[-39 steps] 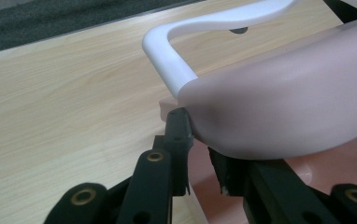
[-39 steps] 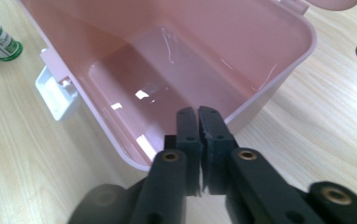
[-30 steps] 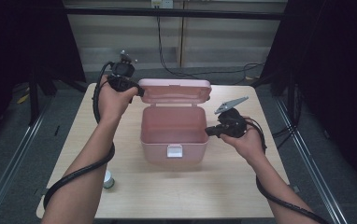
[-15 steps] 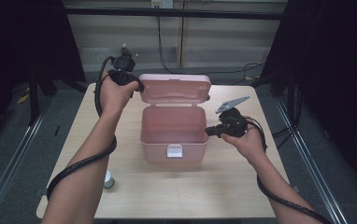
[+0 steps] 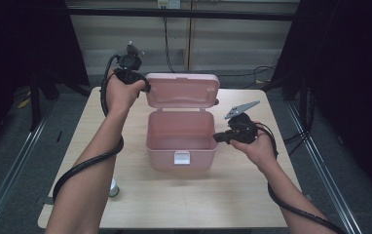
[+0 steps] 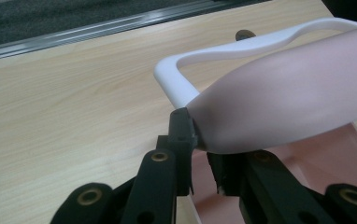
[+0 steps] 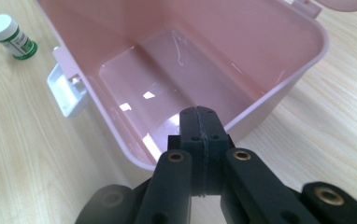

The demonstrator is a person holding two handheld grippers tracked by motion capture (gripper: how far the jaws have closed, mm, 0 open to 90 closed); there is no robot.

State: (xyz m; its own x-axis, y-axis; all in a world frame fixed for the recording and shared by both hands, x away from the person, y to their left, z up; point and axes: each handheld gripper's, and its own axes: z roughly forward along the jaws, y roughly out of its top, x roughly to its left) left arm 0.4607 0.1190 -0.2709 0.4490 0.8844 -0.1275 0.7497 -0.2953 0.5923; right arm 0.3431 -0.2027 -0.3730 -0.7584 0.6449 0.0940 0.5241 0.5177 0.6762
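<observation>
A pink plastic box (image 5: 179, 146) stands open in the middle of the table, empty inside (image 7: 260, 60). Its lid (image 5: 184, 90) is tipped up at the back. My left gripper (image 5: 145, 87) is shut on the lid's left corner; in the left gripper view the jaws (image 6: 200, 135) pinch the pink lid (image 6: 284, 102) just below its white handle (image 6: 242, 49). My right gripper (image 5: 216, 138) is at the box's right rim. Its jaws (image 7: 200, 116) are pressed together with nothing between them, tips just over the rim.
A white latch (image 5: 181, 157) sits on the box's front wall (image 7: 67, 93). A small white bottle with a green label (image 5: 113, 187) stands on the table left of the box (image 7: 9, 36). Black cables trail from both grippers. Metal rails run beside the table.
My left hand has moved up and back a little with the lid's corner, and the lid now stands more upright. The right hand has kept still.
</observation>
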